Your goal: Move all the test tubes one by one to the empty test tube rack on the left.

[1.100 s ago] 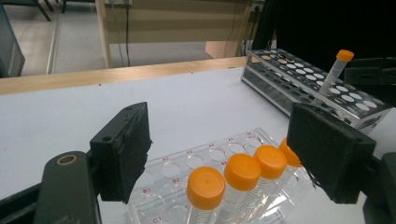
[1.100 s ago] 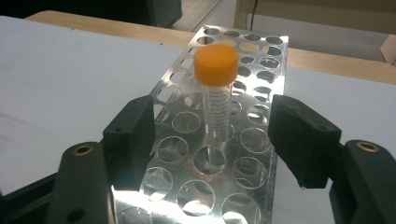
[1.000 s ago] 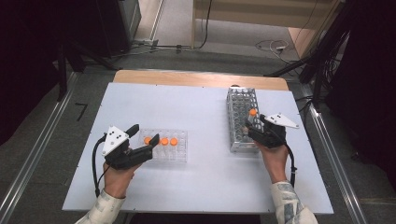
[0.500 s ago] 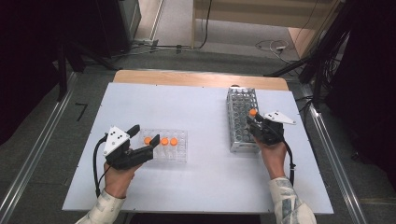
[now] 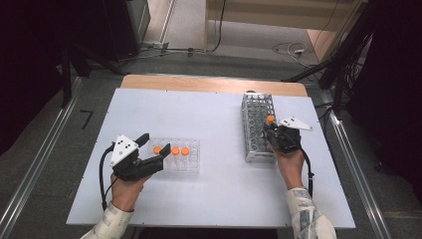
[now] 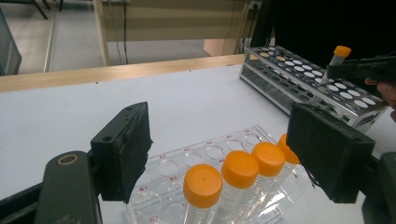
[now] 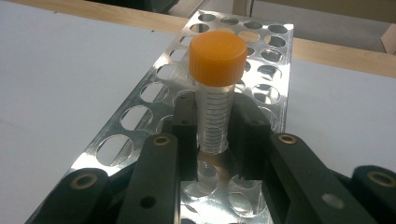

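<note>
The right gripper (image 5: pixel 272 130) has just been closing its jaws and now clamps an orange-capped tube (image 7: pixel 215 88) standing upright in the metal tube rack (image 5: pixel 255 119) at the table's right. The left gripper (image 5: pixel 153 149), jaws wide, hovers around three capped tubes (image 6: pixel 239 170) in the clear plastic rack (image 5: pixel 191 157) nearer the left.

Small red well labels are printed on the clear plastic tube tray (image 6: pixel 205 161) that sits near the front left of the table (image 5: pixel 214 112). In the left gripper view "A2", "B2", "B1" and "C1" can be read beside its round wells; further red marks along the tray's far row are too small to make out. The clear tube (image 7: pixel 214 116) standing in the metal rack (image 7: pixel 140 107) carries fine graduation lines, whose numbers cannot be read.
</note>
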`<state>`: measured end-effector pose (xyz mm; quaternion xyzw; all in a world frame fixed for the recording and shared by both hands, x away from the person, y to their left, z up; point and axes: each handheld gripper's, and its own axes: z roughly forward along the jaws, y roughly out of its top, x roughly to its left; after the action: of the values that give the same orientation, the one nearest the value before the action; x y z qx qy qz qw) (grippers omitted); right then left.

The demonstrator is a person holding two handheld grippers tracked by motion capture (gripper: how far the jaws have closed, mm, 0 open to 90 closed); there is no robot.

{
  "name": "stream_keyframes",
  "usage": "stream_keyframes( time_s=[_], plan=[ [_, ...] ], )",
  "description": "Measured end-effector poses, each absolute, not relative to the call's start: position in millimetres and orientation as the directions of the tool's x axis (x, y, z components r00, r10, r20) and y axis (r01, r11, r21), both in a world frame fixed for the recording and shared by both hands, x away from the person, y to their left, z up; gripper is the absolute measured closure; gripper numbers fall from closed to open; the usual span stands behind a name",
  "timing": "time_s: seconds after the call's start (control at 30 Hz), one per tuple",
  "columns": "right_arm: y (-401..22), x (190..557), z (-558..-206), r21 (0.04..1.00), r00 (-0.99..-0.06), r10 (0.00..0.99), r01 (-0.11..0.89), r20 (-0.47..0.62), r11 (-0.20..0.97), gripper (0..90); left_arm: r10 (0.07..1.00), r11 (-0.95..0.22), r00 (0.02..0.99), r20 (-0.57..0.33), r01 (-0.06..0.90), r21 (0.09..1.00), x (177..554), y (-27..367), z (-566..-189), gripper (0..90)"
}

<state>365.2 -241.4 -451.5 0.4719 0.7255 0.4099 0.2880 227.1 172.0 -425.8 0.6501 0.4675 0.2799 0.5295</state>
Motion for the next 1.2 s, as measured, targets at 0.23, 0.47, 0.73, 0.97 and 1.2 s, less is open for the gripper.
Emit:
stream_keyframes(
  time_s=[0.23, 0.47, 0.73, 0.97, 1.2],
  plan=[
    [-243.3, 363.3, -447.8, 0.875, -0.386, 0.922, 0.439, -0.024, 0.206, 71.5, 0.905, -0.002, 0.406, -0.131, 0.311, 0.950, 227.2, 171.9, -425.8, 22.0],
    [-246.2, 360.1, -438.2, 0.889, -0.380, 0.925, 0.419, -0.012, 0.183, 72.0, 0.905, -0.011, 0.406, -0.127, 0.319, 0.948, 227.7, 171.3, -425.9, 20.2],
    [-246.1, 354.1, -422.1, 0.907, -0.386, 0.922, 0.382, -0.018, 0.178, 72.1, 0.904, -0.016, 0.409, -0.124, 0.322, 0.947, 228.2, 170.4, -426.3, 18.4],
    [-250.4, 346.6, -409.3, 0.919, -0.389, 0.921, 0.360, -0.007, 0.159, 72.2, 0.903, -0.015, 0.410, -0.126, 0.323, 0.946, 228.4, 170.0, -426.2, 17.1],
    [-250.1, 330.7, -395.6, 0.933, -0.421, 0.907, 0.325, -0.006, 0.157, 72.2, 0.901, -0.019, 0.417, -0.122, 0.318, 0.948, 227.3, 168.4, -425.0, 17.2]
  ],
)
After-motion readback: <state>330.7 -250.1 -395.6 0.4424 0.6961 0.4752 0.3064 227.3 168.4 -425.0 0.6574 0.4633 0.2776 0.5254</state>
